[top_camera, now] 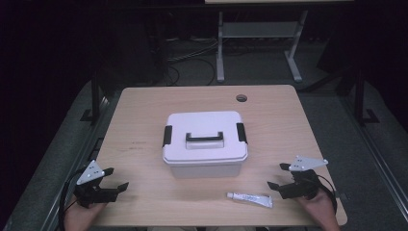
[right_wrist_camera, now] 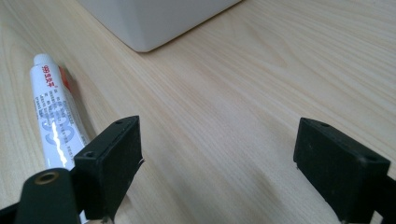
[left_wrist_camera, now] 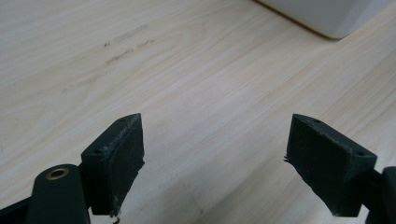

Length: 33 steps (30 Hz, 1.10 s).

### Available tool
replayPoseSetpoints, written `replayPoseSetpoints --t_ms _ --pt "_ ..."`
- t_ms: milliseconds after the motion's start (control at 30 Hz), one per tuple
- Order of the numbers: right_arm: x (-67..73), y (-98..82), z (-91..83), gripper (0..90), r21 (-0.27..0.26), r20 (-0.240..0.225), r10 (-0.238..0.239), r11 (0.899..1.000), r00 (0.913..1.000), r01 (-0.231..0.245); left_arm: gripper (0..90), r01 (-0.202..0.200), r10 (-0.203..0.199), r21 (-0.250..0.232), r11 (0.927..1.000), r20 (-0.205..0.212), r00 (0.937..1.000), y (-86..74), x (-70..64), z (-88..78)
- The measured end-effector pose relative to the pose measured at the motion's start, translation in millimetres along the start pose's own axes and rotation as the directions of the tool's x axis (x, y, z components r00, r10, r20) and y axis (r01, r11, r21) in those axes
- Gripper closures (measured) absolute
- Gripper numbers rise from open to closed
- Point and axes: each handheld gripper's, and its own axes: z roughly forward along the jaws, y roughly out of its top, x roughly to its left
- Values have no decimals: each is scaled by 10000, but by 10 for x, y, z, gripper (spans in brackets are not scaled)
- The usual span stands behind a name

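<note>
One bench (top_camera: 144,110) carries one white lidded box (top_camera: 205,143) at its middle, with bare wood open on every side of it, and one white tube (top_camera: 249,198) lying flat near the near edge, right of centre. Two hands rest at the near corners, each holding one tool level and aimed inward. The left tool (top_camera: 117,178) has its jaws apart over bare wood, well clear of the box; the right tool (top_camera: 279,176) has its jaws apart and empty, just beside the tube.

Light wooden table (top_camera: 144,115) with a round cable hole (top_camera: 241,98); beyond it, a grey-legged desk frame (top_camera: 221,48); floor cables (top_camera: 192,53)
</note>
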Motion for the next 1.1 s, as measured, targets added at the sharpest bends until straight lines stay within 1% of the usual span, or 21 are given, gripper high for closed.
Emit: replayPoseSetpoints --t_ms 67,133,200,233,267,300,333,367,433,467,600,667,733,767,800,867,933,967,1000,1033,1100 --pt "4 1 -10 148 3 21 -97 10000 10000 97 184 -158 157 151 9998 57 9999 31 -5 6" --pt "-6 -4 -33 148 -79 14 -25 10000 10000 25 185 -323 316 194 9993 355 9989 82 -28 15" --pt "-8 -7 -37 148 -91 27 2 10000 10000 -2 187 -468 455 281 9985 431 9980 101 -25 19" --pt "-14 -15 -49 148 -104 54 -15 9999 10000 16 187 -702 675 484 9964 553 9962 140 -19 15" --pt "-14 -15 -49 148 -104 54 -15 9999 10000 16 187 -702 675 484 9964 553 9962 140 -19 15" --pt "-7 -15 -48 148 -71 15 18 10000 10000 -18 186 -880 833 623 9942 749 9937 186 -4 1" --pt "-7 -15 -48 148 -71 15 18 10000 10000 -18 185 -880 833 623 9942 749 9937 186 -4 1" --pt "4 -7 -45 148 -56 47 -97 9999 9999 97 185 -1157 1093 746 9905 850 9904 246 15 -28" --pt "17 1 -47 148 -35 37 -78 10000 10000 78 183 -1410 1327 888 9860 935 9867 304 34 -61" --pt "19 3 -45 148 -25 26 -121 9999 9999 122 183 -1410 1327 888 9860 935 9867 304 34 -61" --pt "23 9 -38 148 -77 9 -136 9999 9999 136 186 -1899 1761 1025 9764 1302 9757 438 74 -139" --pt "23 13 -35 148 -51 6 -133 9999 9999 133 186 -1939 1784 1055 9753 1408 9738 466 78 -151" --pt "23 18 -32 148 -46 5 -113 9999 9999 113 186 -2147 1970 1057 9709 1563 9679 533 78 -184" --pt "24 25 -23 148 -15 -4 -154 9999 9999 154 187 -2351 2162 1043 9664 1653 9623 588 72 -211" --pt "24 25 -23 148 -15 -4 -154 9999 9999 154 187 -2351 2162 1043 9664 1653 9623 588 72 -211" --pt "28 30 -12 148 16 -43 -168 9999 9998 168 188 -2576 2345 1101 9600 1875 9539 679 67 -245" --pt "30 31 -9 148 42 -74 -173 9998 9998 173 190 -2643 2402 1116 9580 1915 9517 706 64 -251" --pt "31 31 -7 148 58 -74 -204 9998 9998 204 190 -2787 2516 1186 9530 2024 9464 759 63 -263" --pt "31 31 -7 148 58 -74 -204 9998 9998 204 190 -2787 2516 1186 9530 2024 9464 759 63 -263" --pt "29 32 -9 148 40 -95 -192 9998 9998 193 191 -2871 2572 1218 9501 2143 9423 804 67 -265" --pt "28 30 -11 148 38 -111 -188 9998 9998 189 191 -2947 2614 1287 9469 2257 9385 846 65 -263"
